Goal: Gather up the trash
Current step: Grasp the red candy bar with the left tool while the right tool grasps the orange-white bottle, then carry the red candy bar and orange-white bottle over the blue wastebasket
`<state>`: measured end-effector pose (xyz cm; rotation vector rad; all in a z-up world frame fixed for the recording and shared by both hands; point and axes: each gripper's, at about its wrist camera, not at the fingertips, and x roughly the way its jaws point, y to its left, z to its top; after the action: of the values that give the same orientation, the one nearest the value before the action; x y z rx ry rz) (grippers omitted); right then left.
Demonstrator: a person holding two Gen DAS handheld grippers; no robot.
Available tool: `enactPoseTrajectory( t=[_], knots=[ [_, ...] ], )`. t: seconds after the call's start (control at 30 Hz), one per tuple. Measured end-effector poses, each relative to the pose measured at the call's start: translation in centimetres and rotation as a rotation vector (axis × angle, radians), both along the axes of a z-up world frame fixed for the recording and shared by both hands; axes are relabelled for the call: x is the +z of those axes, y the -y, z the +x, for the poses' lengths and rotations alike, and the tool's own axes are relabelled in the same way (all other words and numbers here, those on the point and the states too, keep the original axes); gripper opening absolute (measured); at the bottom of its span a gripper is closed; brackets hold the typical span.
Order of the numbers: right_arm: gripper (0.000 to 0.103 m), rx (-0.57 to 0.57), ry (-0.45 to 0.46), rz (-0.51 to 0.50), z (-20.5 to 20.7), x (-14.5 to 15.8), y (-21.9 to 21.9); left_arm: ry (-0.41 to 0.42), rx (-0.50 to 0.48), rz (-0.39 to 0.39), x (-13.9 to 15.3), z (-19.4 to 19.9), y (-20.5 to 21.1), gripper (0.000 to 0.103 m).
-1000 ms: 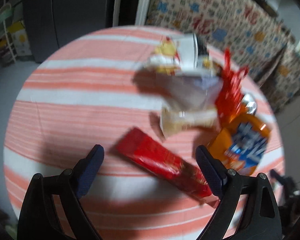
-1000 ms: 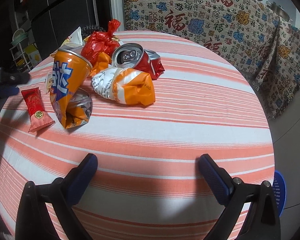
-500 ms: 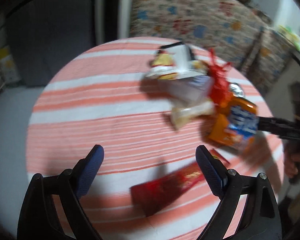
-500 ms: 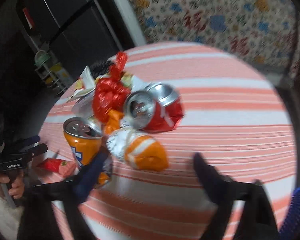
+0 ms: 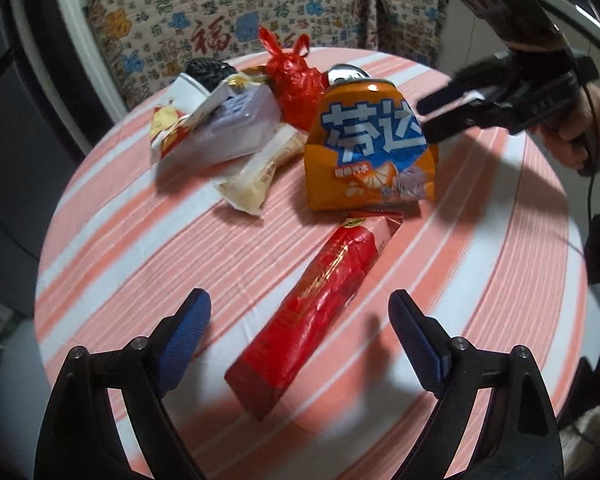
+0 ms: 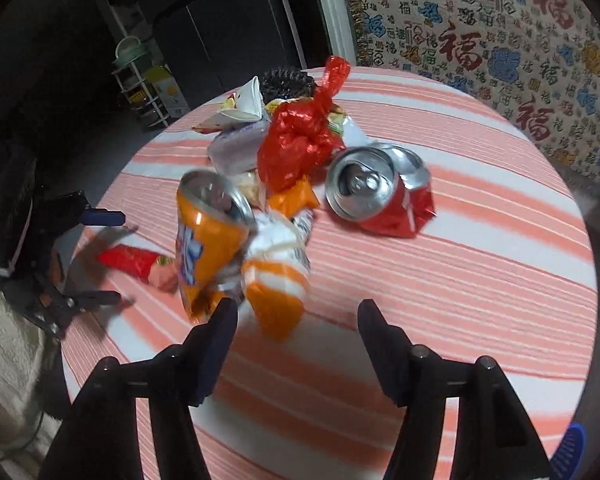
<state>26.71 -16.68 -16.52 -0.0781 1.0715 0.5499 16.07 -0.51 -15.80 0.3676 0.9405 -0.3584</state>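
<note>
Trash lies heaped toward the desk's [image 5: 100, 280] far edge. Left gripper [image 5: 300, 332] hangs with fingers spread and closing, straddling the red wrapper [image 5: 324, 300] without touching, evidently lined up for pickup. Right gripper [image 6: 294, 320], fingers half-spread and opening, holds nothing, poised by the orange can [image 6: 208, 236].

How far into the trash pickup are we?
Nothing looks collected yet. All the trash lies on the table: red wrapper, orange can, red can, red bag, orange-white wrapper, cartons behind. In hand: nothing. Left tongs, closing, straddle the red wrapper without touching. Right tongs, opening, sit by the orange can and orange-white wrapper. Everything is left to pick.
</note>
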Motion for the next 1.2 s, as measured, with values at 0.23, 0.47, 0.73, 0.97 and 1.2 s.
enactPoseTrajectory(
  t=[0.23,0.47,0.73,0.97,1.2],
  knots=[
    [0.041,0.041,-0.083,-0.013,1.3,-1.7,-2.6,-0.095,0.017,-0.048,-0.2,-0.6,0.0,0.019],
    [0.040,-0.089,-0.041,0.062,-5.4,1.9,2.9,-0.068,0.175,-0.278,1.1,-3.3,0.6,0.013],
    [0.041,-0.372,0.051,0.149,-13.8,4.9,16.1,-0.025,0.038,-0.397,5.8,-3.4,12.0,0.011],
    [0.041,-0.672,0.102,0.045,-19.4,8.2,30.2,-0.078,-0.178,-0.466,8.3,1.1,24.9,0.010],
    [0.041,-0.896,0.102,-0.001,-21.9,7.2,41.0,-0.189,-0.292,-0.446,4.6,5.6,39.9,0.009]
  ],
)
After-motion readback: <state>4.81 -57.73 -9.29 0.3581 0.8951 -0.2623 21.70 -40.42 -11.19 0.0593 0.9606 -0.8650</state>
